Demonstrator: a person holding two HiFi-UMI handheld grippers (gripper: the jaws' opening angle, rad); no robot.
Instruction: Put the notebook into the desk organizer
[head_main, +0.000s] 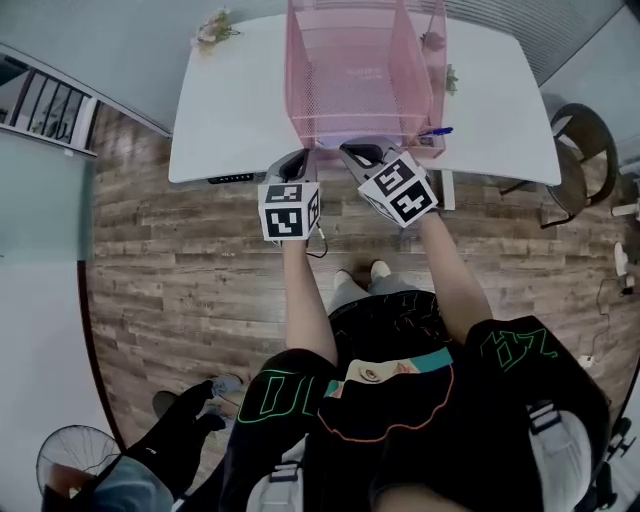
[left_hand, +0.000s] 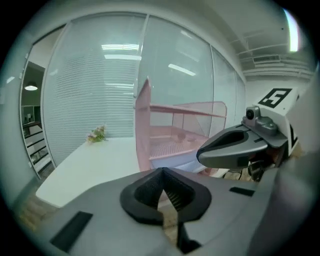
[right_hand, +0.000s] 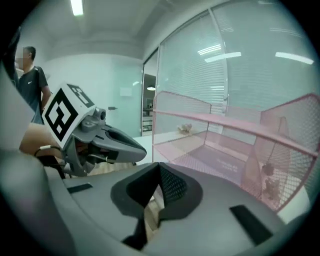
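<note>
Left gripper (head_main: 290, 160): jaws closed, nothing between them. Right gripper (head_main: 362, 153): the same, closed and empty. Both are mid-frame in the head view, at the near edge of the table (head_main: 220, 120), just below the organizer (head_main: 298, 80) at upper centre. Neither touches it.

On the organizer floor is a flat pale slab with print. Likely the notebook (right_hand: 235, 162), lying flat; cannot confirm. No notebook shows on the table outside.

Judgement: the placing step looks done. The next move calls only for keeping clear of the mesh. If that slab isn't the notebook, find the notebook first.
</note>
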